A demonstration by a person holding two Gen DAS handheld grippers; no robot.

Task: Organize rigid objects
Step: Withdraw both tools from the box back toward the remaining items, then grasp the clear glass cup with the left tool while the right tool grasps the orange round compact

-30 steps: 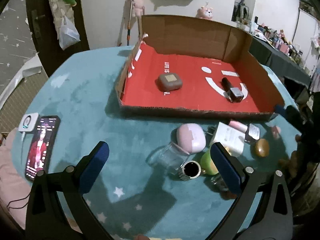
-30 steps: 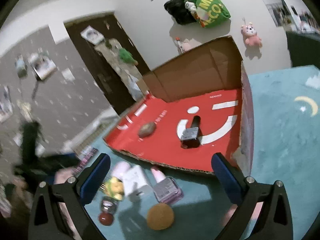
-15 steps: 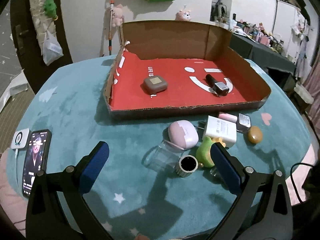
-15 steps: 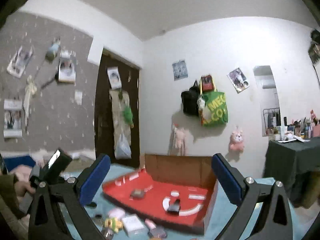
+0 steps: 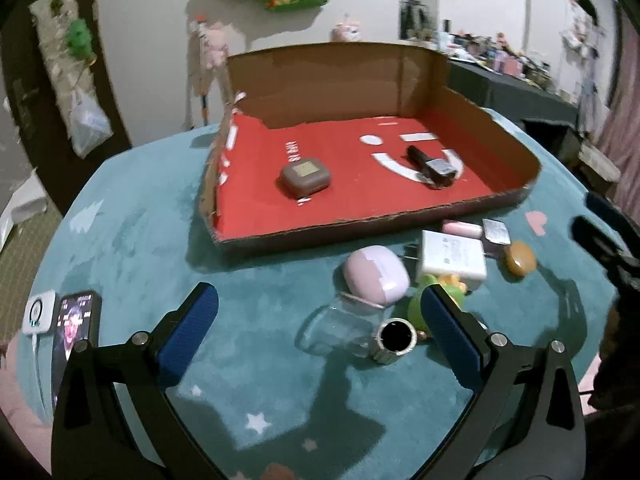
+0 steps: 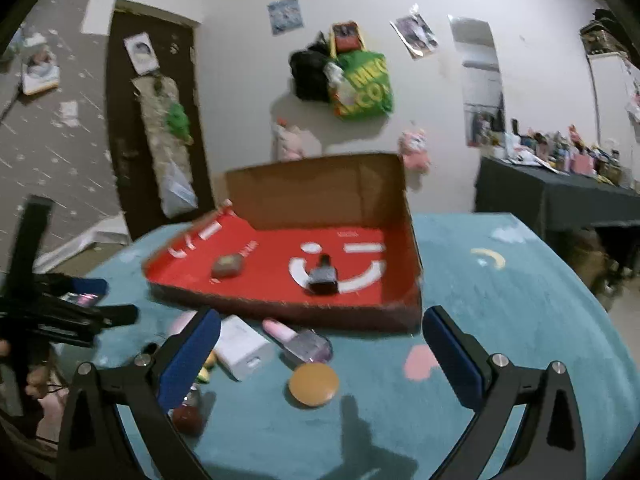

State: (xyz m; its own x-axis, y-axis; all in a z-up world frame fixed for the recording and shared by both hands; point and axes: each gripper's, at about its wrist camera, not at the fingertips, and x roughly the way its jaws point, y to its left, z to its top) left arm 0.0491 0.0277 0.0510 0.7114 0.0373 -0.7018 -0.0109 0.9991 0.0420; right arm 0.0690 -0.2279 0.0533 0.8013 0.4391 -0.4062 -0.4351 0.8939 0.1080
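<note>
Both my jaws spread wide, empty. Left gripper (image 5: 318, 320) hovers near a clear glass jar (image 5: 340, 326); right gripper (image 6: 320, 344) over a round amber disc (image 6: 314, 384). Loose clutter crowds the teal table (image 5: 140, 248), probably staged beside the red-lined cardboard box (image 5: 496, 200) beyond.

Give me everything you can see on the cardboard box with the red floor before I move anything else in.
The cardboard box is a shallow, open brown tray with a red printed floor bearing white smiley markings. Its back wall stands tall; the front wall is low with ragged edges, and the left wall looks torn. It sits flat on the teal rug. Inside lie a brown earbud case and a dark bottle on its side. Neither pair of tongs touches it.
</note>
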